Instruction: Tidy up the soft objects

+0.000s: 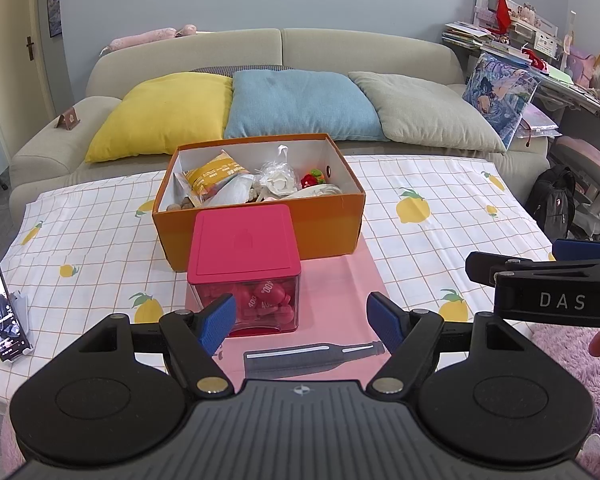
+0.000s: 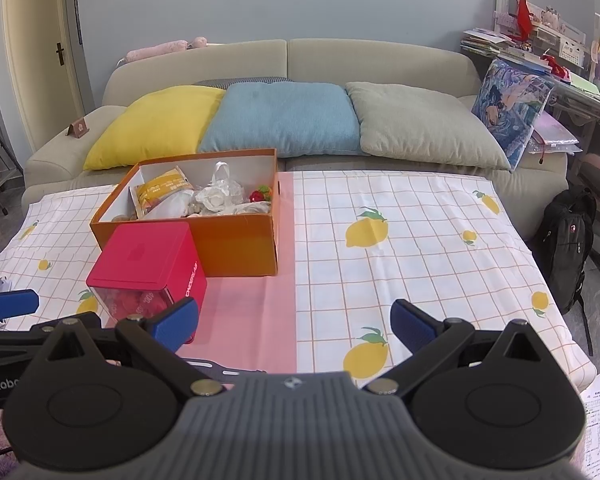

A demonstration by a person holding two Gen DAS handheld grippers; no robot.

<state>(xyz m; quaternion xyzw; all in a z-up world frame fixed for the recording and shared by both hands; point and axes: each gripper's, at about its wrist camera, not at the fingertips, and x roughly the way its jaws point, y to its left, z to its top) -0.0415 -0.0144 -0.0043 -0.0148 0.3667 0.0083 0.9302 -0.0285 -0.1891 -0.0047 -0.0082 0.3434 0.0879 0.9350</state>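
An open orange box [image 1: 332, 222] [image 2: 236, 240] on the table holds soft odds and ends: a yellow packet [image 1: 214, 176], white bagged items [image 1: 278, 178] and a small red toy [image 1: 312, 179]. In front of it stands a clear box with a pink lid [image 1: 244, 242] [image 2: 144, 256] holding red pieces. A flat grey pouch [image 1: 308, 356] lies on the pink strip, just ahead of my left gripper [image 1: 302, 322], which is open and empty. My right gripper [image 2: 294, 326] is open and empty too, over the lemon-print cloth to the right of the pink-lidded box.
The table wears a lemon-print cloth [image 2: 420, 240] with a pink strip [image 2: 256, 304]. A phone [image 1: 0, 312] stands at the table's left edge. A sofa behind carries yellow [image 1: 160, 116], blue [image 1: 300, 104] and grey [image 1: 424, 112] pillows. A black backpack [image 2: 568, 248] sits on the floor at right.
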